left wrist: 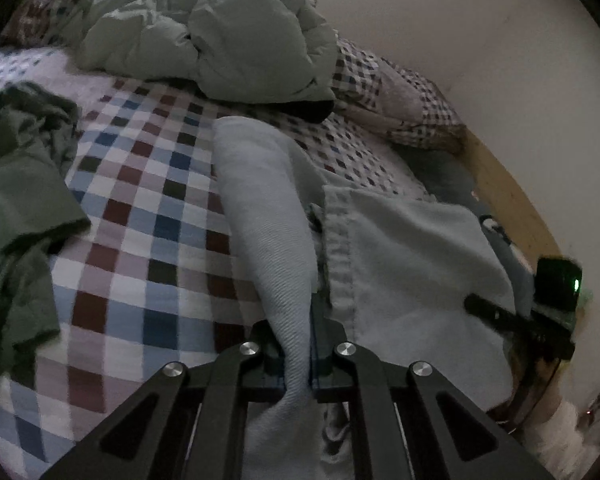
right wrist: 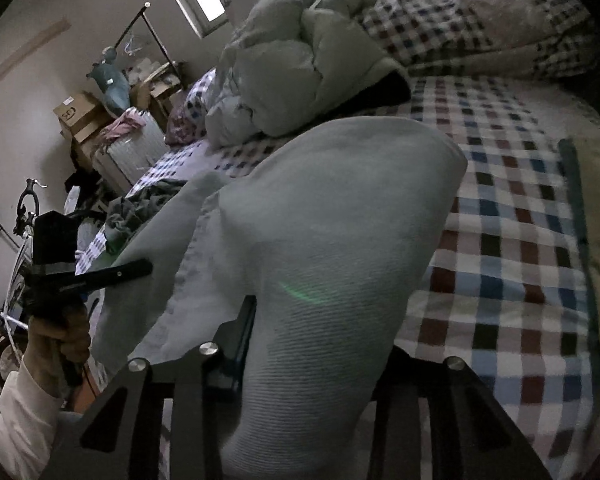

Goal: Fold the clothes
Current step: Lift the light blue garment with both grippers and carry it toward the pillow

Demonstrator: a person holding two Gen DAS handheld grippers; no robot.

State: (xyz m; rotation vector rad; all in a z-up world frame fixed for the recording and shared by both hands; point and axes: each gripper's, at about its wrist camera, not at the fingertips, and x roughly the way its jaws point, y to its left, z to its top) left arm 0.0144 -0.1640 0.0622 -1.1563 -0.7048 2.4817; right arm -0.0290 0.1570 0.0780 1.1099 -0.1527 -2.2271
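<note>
Two wrist fisheyes, both tipped down over the bed from its near edge.

My left wrist camera looks along the left gripper across the checked bed toward the wall at 1 o'clock, very near the pale garment that fills its centre; the right gripper shows at 3 o'clock. My right wrist camera faces across the same bed toward the window at 11 o'clock, with the garment close against the lens and the left gripper at 9 o'clock. Both views share the garment, the green duvet and the bedsheet.
</note>
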